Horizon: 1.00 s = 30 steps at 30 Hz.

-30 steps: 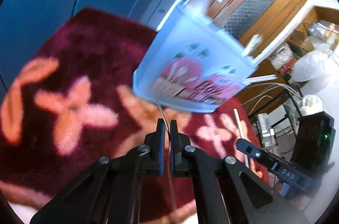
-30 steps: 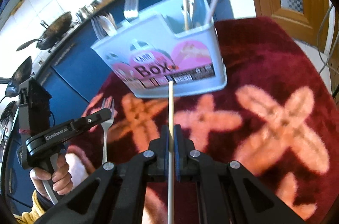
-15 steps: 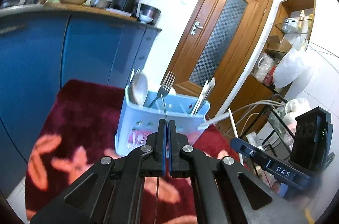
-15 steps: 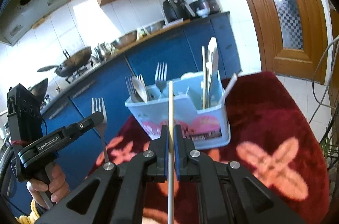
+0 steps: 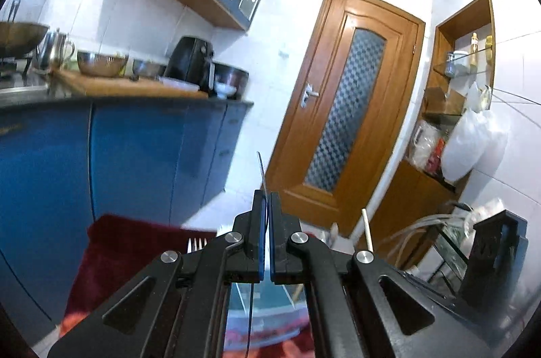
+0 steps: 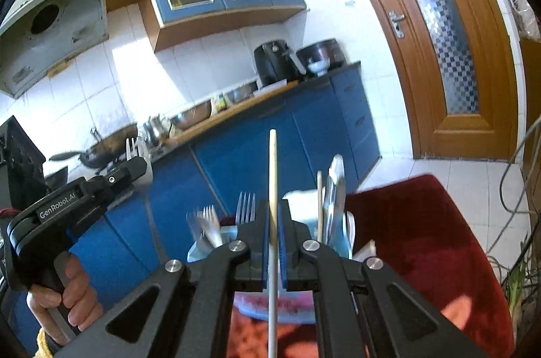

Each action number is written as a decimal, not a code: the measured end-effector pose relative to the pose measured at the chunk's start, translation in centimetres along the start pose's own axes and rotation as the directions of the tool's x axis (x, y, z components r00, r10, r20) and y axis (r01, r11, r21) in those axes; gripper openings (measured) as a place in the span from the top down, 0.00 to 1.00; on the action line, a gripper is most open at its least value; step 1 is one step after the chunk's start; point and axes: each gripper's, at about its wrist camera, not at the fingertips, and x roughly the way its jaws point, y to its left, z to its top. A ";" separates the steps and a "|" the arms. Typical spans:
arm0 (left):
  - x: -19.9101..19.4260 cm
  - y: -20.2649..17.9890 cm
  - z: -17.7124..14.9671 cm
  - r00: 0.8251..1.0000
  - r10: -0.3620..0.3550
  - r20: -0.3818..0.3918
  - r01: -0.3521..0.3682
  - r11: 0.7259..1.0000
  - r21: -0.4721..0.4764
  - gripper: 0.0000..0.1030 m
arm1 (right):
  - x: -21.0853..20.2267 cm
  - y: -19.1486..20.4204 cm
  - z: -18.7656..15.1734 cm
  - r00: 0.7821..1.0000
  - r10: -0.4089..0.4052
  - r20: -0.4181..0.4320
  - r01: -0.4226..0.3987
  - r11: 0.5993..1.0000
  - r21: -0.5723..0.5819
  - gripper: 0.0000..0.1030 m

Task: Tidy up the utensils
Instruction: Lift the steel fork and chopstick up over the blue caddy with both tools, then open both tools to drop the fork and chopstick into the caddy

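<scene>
Right wrist view: a pale chopstick (image 6: 273,222) stands upright, clamped between the closed fingers of the right gripper (image 6: 273,243), just above the light-blue utensil caddy (image 6: 216,248) — forks (image 6: 245,209) and a spoon already standing in it — on a red floral rug (image 6: 416,243). At left, the left gripper (image 5: 266,243) is pinched on a fork (image 5: 262,170) seen edge-on. Blue kitchen cabinets (image 6: 304,134) and a wooden door (image 6: 449,46) lie beyond.

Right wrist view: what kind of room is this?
A home kitchen, most likely. Blue cabinets run under a wooden counter that carries steel bowls and a wok, with a range hood on the tiled wall above.
</scene>
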 end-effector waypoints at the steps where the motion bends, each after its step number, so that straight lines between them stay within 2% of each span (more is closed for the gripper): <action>1: 0.3 0.0 0.3 1.000 0.002 0.011 -0.002 1.000 0.004 1.00 | 0.3 0.0 0.3 1.000 -0.002 0.019 0.002 1.000 -0.002 0.94; 7: 2.6 -0.2 1.4 0.998 0.010 0.064 -0.013 0.999 0.042 1.00 | 2.8 -0.1 1.9 0.992 0.004 0.124 -0.001 1.000 -0.027 0.94; 13: 5.2 0.2 0.7 0.997 0.023 0.077 -0.026 0.999 0.048 1.00 | 5.8 -0.4 2.0 0.982 -0.029 0.188 0.044 0.996 -0.073 0.94; 22: 7.9 1.5 -1.8 0.997 0.031 0.077 -0.034 0.999 0.035 1.00 | 8.4 -0.7 0.3 0.965 -0.115 0.236 0.150 0.979 -0.136 0.94; 30: 8.9 2.4 -4.0 0.999 0.023 0.049 -0.024 0.999 0.023 1.00 | 8.8 -0.9 -1.6 0.969 -0.111 0.219 0.149 0.974 -0.169 0.94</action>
